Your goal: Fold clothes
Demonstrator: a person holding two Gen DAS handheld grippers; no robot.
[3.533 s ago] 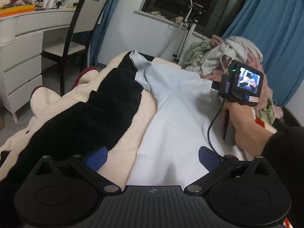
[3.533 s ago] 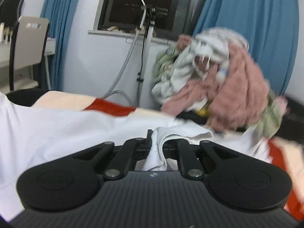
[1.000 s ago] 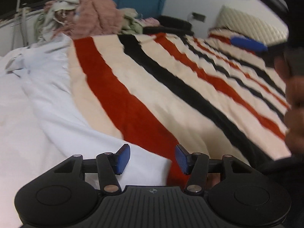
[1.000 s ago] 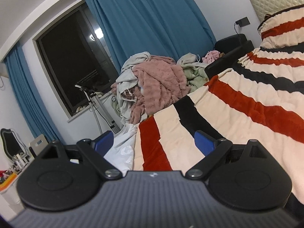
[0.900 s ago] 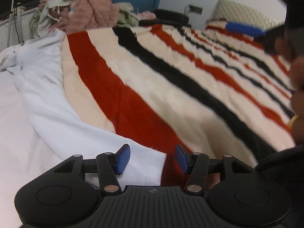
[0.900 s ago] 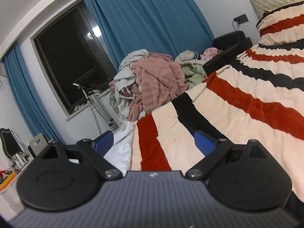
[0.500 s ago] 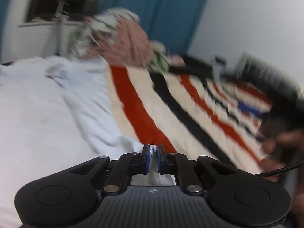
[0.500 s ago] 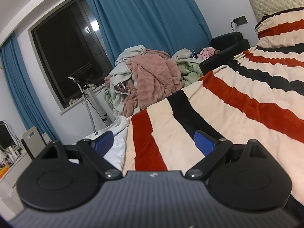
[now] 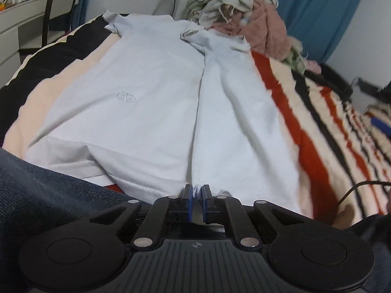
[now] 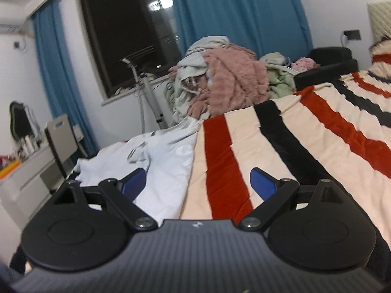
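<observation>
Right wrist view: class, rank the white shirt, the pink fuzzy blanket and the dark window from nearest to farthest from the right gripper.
1. White shirt: on the bed, just ahead of the right gripper, left.
2. Pink fuzzy blanket: in the pile past the bed's far edge.
3. Dark window: back wall, upper left.

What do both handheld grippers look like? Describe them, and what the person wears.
The left gripper and right gripper match: black ribbed bodies, two round discs, silver pivot screws, black linkage arms, blue finger pads, and a small emblem at centre. A dark blue denim-like garment shows by the left one.
</observation>
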